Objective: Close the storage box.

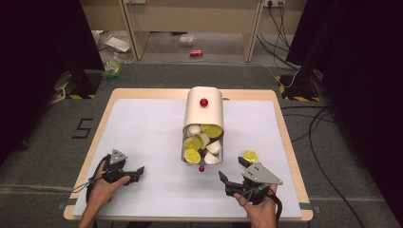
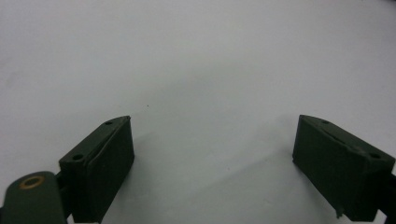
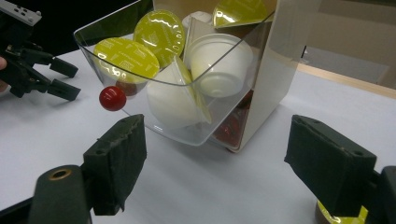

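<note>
White desk (image 1: 142, 133) is carrying the capsule dispenser (image 1: 203, 114); a loose yellow capsule (image 1: 250, 156) is lying just right of it, nearest the right gripper (image 1: 231, 172), whose jaws are gaping empty. Left gripper (image 1: 139, 172) is also sitting open.

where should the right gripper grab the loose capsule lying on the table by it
Grip the loose capsule across its round rim, coming straight down from above: it sits flat, yellow lid up, apart from the drawer. The right gripper, jaws open, is beside it.
</note>
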